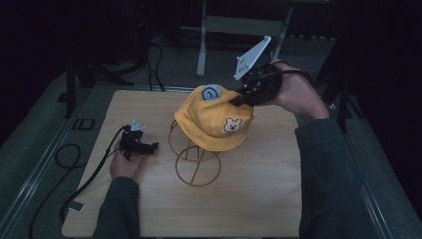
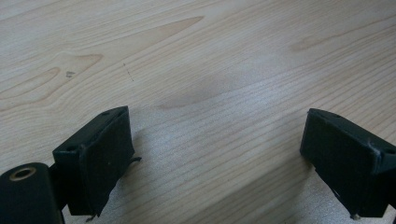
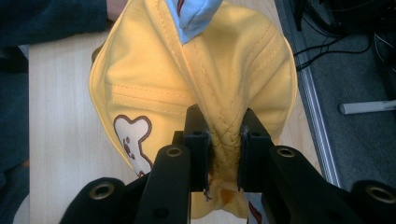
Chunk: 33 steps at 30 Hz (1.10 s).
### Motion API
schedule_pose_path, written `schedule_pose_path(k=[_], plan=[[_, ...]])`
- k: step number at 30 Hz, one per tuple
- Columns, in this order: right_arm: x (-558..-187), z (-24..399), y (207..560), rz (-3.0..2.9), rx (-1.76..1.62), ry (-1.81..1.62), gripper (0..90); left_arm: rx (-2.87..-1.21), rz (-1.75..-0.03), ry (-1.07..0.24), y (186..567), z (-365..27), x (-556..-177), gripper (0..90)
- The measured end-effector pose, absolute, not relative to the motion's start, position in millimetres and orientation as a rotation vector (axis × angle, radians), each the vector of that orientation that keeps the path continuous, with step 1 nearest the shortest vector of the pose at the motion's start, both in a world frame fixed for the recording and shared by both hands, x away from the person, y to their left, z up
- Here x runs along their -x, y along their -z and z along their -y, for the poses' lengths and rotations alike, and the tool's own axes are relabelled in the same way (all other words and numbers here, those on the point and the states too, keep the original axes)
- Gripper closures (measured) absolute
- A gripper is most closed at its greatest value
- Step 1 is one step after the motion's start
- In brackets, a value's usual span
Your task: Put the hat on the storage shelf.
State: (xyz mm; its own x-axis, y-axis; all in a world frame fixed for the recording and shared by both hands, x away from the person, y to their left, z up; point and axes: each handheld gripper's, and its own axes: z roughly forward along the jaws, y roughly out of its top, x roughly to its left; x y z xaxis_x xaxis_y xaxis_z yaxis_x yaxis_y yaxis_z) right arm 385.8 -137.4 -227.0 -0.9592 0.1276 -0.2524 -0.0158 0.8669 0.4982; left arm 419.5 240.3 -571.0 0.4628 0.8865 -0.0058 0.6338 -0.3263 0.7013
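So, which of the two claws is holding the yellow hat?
The right claw: its jaws pinch a fold of the hat. The left claw is open over the bare table.

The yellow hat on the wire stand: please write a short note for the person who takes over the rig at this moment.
Right claw: shut on the yellow hat, pinching a fold of its fabric.
Left claw: open, holding nothing, low over the bare wooden table at the left.
Things: the hat drapes over the top of the gold wire stand, which is upright mid-table; bear patch faces the person.
Done: hat gripped.
Left: it is either being lifted off or set on the stand; I cannot tell which. Finish that move, probably steadying the stand with the left claw.
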Motion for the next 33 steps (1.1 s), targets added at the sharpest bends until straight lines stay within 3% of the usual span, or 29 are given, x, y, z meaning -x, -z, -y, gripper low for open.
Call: schedule_pose_path(k=[33], plan=[[-374.2, 89.4, 220.4, -2.815, 0.04, -0.649, 77.2, -2.072, -1.26, -0.51, 571.1, -240.3, -419.5, 9.1]])
